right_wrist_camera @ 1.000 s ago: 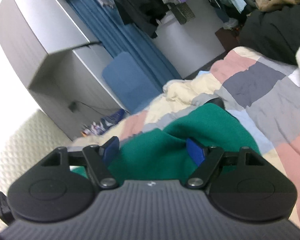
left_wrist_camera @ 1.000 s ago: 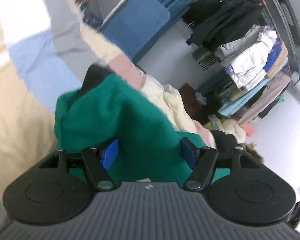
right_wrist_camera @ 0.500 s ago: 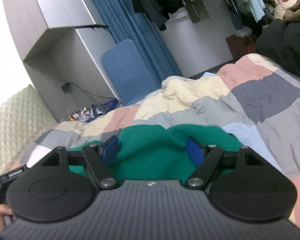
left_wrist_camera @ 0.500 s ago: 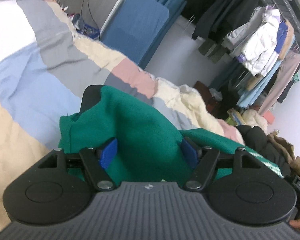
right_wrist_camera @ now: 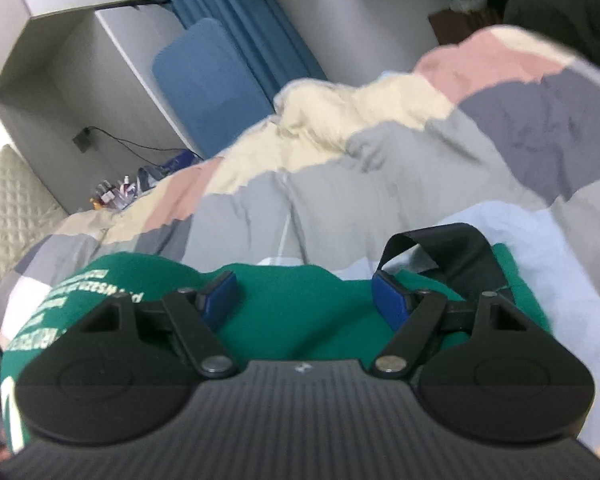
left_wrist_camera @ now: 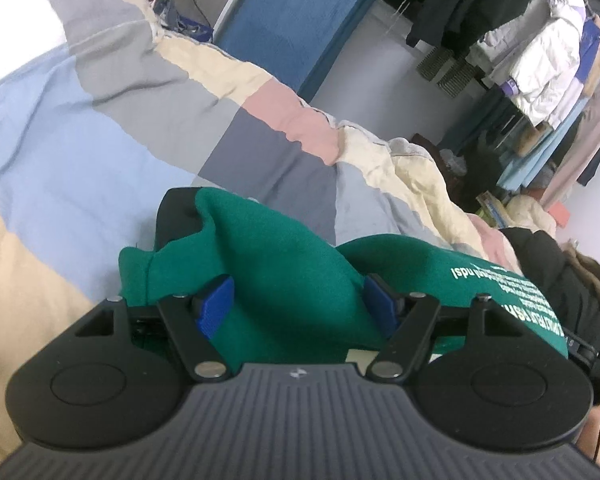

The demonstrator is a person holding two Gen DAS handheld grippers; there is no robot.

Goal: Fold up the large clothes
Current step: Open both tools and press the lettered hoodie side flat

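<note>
You are early in the fold. The green garment [left_wrist_camera: 284, 272] lies bunched on the bed's patchwork quilt [left_wrist_camera: 100, 120], its black trim [right_wrist_camera: 456, 248] curled up and the printed side humped, with no flat, squared layer showing. Your left tool [left_wrist_camera: 296, 304] and right tool [right_wrist_camera: 304, 300] both stand with jaws spread, cloth between the pads but not pinched. Spreading it out and every fold seem left to do.

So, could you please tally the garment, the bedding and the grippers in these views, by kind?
Green garment with white lettering and dark trim: 1
Patchwork quilt: 1
Grippers: 2, left gripper and right gripper, both with fingers apart over the garment
Total: 4
</note>
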